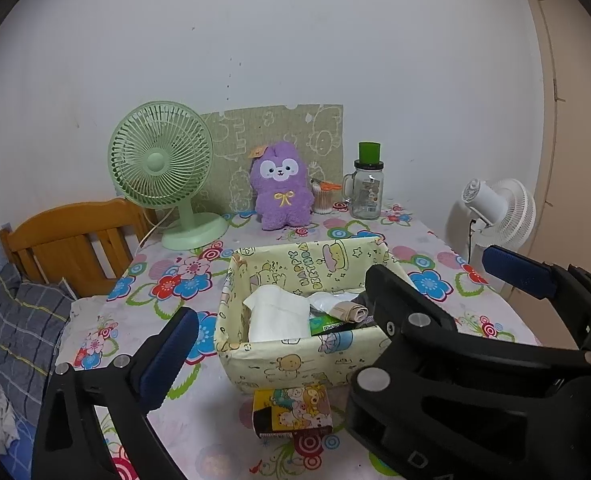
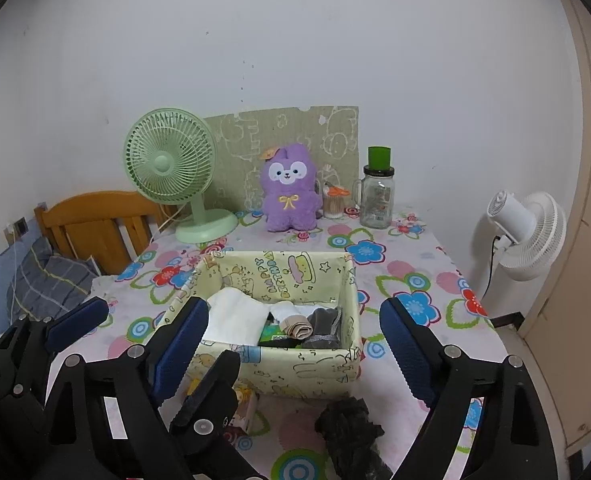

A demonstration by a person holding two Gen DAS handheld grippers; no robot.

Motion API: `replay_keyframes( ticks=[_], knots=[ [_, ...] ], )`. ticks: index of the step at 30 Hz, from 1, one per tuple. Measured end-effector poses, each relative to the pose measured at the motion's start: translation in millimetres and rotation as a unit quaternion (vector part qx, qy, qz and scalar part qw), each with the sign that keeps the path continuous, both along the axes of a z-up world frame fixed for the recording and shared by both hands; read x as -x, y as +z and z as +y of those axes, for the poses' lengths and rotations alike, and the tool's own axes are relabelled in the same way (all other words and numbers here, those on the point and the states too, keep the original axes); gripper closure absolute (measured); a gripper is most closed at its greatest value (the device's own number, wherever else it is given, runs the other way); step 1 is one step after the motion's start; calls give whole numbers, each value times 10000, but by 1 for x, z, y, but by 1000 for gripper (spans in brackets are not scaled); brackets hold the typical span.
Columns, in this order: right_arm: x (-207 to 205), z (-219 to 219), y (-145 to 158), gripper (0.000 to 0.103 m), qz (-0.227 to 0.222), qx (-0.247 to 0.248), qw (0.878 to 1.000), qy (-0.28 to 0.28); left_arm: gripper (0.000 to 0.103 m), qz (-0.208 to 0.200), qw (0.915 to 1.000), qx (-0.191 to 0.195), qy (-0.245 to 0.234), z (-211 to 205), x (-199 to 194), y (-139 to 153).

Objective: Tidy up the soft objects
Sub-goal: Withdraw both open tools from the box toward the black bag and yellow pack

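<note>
A pale yellow cartoon-print fabric box (image 1: 295,364) (image 2: 315,372) stands on the floral tablecloth. Inside lie a folded white cloth (image 1: 279,316) (image 2: 235,316), a beige roll (image 1: 353,314) (image 2: 297,330), a grey bundle (image 2: 325,326) and a green packet (image 1: 323,324). A black crumpled soft item (image 2: 347,432) lies on the table in front of the box. A purple plush toy (image 1: 281,186) (image 2: 291,188) sits at the back. My left gripper (image 1: 339,285) (image 2: 163,332) and right gripper (image 2: 294,305) hover open before the box, fingers interleaved, pads touching nothing.
A small cartoon-print pack (image 1: 291,412) lies in front of the box. At the back stand a green desk fan (image 1: 161,168), a glass jar with a green lid (image 1: 367,188) and a cotton-swab pot (image 1: 322,196). A white fan (image 2: 527,232) stands off the table's right, a wooden headboard (image 1: 75,240) to its left.
</note>
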State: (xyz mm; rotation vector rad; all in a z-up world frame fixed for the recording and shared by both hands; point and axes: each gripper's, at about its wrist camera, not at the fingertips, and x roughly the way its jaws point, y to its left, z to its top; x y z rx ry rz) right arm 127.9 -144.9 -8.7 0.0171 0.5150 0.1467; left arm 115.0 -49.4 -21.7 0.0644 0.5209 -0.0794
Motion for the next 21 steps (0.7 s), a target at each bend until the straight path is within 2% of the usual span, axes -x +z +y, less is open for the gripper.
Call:
replay_keyframes(
  ticks=[8,21],
  knots=[
    [13,-2,0,7,-103,24,9999,-10,0,-13,10000,29,26,0,11,-1],
    [34,0,-2,6,-183,129,9997,75,0,-3,9998,129,162,6,25,-9]
  ],
)
